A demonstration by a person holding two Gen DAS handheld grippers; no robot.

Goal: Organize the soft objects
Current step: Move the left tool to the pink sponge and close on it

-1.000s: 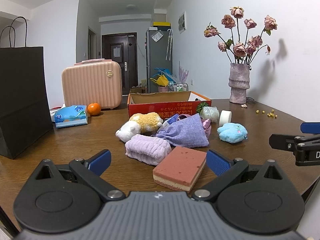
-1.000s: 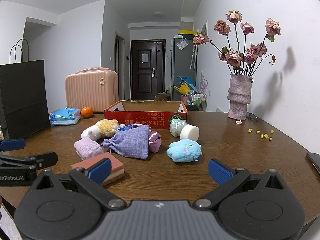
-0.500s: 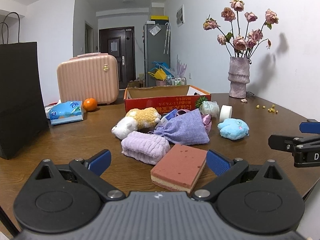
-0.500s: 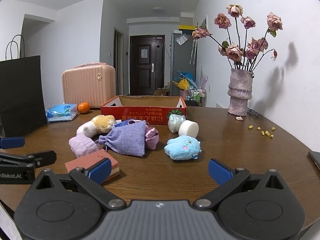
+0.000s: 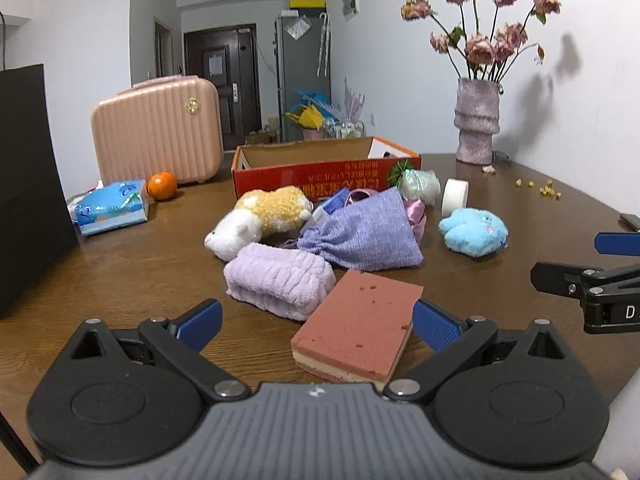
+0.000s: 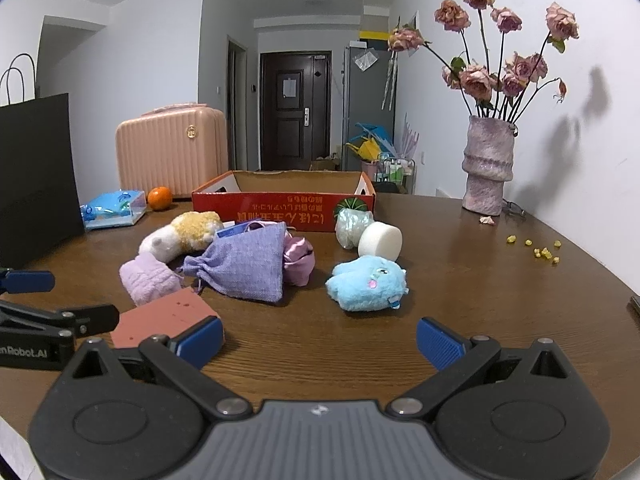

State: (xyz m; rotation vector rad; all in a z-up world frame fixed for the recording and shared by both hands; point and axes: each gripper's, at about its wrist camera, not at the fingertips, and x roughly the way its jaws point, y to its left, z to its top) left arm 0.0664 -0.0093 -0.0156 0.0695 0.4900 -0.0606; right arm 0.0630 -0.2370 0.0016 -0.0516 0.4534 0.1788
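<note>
The left gripper [image 5: 316, 322] has its fingers spread wide with the near end of the pink sponge [image 5: 358, 322] sitting between them, nothing grasped. The right gripper [image 6: 320, 338] is spread just as wide over bare wooden table [image 6: 460, 276], with the blue plush [image 6: 368, 282] a bit farther out. Beyond the sponge there's a lilac towel roll [image 5: 278, 280], purple drawstring bag [image 5: 366, 236] and hamster plush [image 5: 260, 220], then the red cardboard box [image 5: 320, 174] at the far side

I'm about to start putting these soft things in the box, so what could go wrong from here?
The sponge lies against the folded towel, so the open left gripper might drag both. The cloth bag overlaps a pink pouch; lifting one may pull the other. The vase of dried flowers stands near the box; a wide swing could tip it.
</note>
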